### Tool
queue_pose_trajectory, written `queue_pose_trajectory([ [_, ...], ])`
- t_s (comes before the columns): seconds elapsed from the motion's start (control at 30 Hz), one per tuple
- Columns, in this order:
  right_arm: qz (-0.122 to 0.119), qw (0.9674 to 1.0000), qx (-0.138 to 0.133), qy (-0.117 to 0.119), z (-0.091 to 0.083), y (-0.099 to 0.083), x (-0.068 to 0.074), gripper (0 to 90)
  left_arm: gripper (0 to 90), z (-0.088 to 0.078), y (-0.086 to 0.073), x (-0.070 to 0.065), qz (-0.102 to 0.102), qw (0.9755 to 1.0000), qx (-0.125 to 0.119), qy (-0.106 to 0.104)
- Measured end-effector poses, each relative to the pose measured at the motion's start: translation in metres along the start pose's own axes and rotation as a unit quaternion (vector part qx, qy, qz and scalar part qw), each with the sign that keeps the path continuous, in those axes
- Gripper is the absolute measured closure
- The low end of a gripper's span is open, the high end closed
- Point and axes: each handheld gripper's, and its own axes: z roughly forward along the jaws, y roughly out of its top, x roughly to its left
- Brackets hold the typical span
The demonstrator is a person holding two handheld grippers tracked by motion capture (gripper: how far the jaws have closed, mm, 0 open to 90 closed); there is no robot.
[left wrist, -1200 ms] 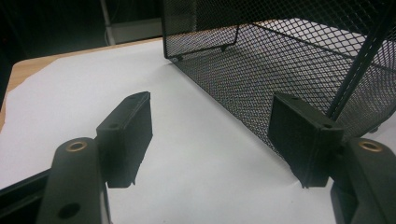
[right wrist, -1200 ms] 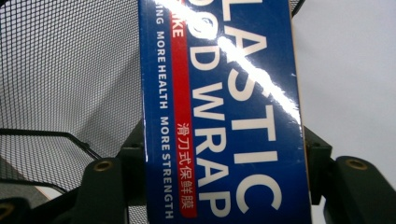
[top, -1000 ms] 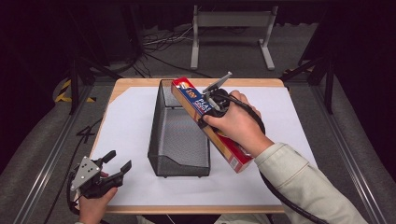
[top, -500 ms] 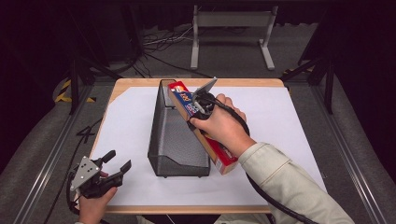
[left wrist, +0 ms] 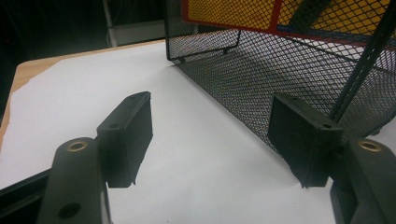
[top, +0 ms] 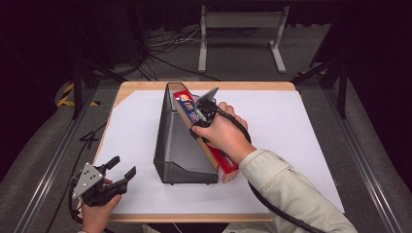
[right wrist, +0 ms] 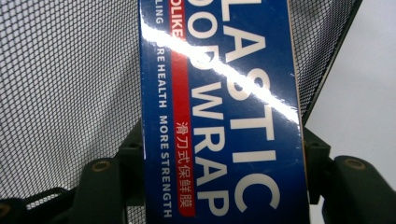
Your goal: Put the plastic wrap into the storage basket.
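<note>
**High view vs. the two claw cams: box going into the mesh holder**

High view gives you the whole layout. The long red and blue cardboard box of plastic food wrap [top: 204,138] is tilted, its far end poking into the open top of the black wire-mesh file holder [top: 177,145], its near end sticking out low past the holder's front right corner. The right claw [top: 200,110] is clamped across the box near its upper end, with the person's hand wrapped around the claw body. The holder sits on a big white paper sheet [top: 291,141] that covers most of the wooden tabletop [top: 145,87].

Down at the near left corner, the left claw [top: 118,170] is just hanging out at the tabletop edge, jaws spread, nothing in them, well apart from the holder.

Right claw view is where you can actually read the box [right wrist: 219,112]: white "PLASTIC FOOD WRAP" lettering on blue, a red strip with Chinese characters, and both jaws pressed against the box's two long edges. Mesh [right wrist: 60,84] is right behind it.

Left claw view gets what the overhead can't: looking low across the paper [left wrist: 187,158] between its two wide-open jaws, you see the holder's side wall [left wrist: 280,84] from outside, and a yellow and red face of the box [left wrist: 233,11] through the mesh.
</note>
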Motion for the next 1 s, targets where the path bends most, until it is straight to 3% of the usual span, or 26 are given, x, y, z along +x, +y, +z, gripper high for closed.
queue_pose_trajectory([
  [0.63,-0.013,0.9991,0.038,-0.008,0.021,0.007,0.013,38.8,31.7,0.0,0.0,0.0,-0.002,1.0,-0.001,-0.001],
  [1.0,-0.018,0.9981,0.057,-0.01,0.028,0.009,0.014,38.6,31.7,0.0,-0.001,0.001,-0.002,1.0,0.0,-0.002],
])
